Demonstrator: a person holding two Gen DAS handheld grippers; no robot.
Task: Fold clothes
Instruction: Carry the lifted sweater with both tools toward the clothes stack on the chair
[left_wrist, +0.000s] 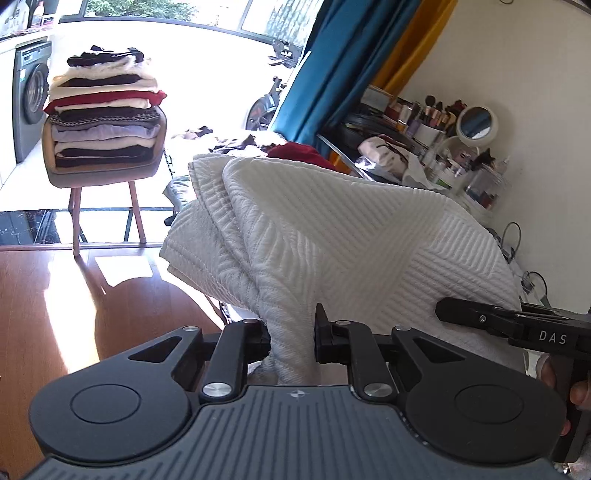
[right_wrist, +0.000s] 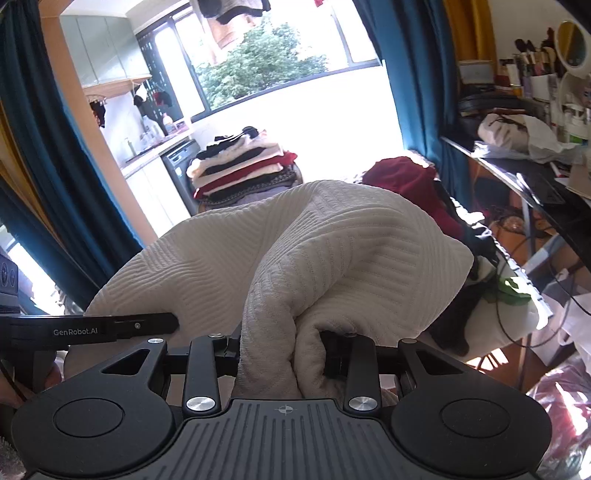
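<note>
Nearest the left wrist camera, the left gripper (left_wrist: 291, 341) has its two black jaws closed on a bunched neck of a white ribbed knit garment (left_wrist: 332, 240). The cloth rises out of the jaws and spreads ahead of them in thick folded layers, its raised ribs meeting in angled chevron lines, with a stitched hem showing on the lower left fold. The right gripper (right_wrist: 282, 350) is clamped in the same way on a rolled wad of that one garment, which humps up in front of it and hides most of the scene beyond. Each gripper's black arm shows at the edge of the other's view, just beside the cloth.

Far ahead and left of the left gripper stands one wooden-legged chair (left_wrist: 61, 162) carrying a single tall stack of folded clothes (left_wrist: 105, 110). Ahead and right, one dark red garment (left_wrist: 301, 153) lies behind the white cloth.
</note>
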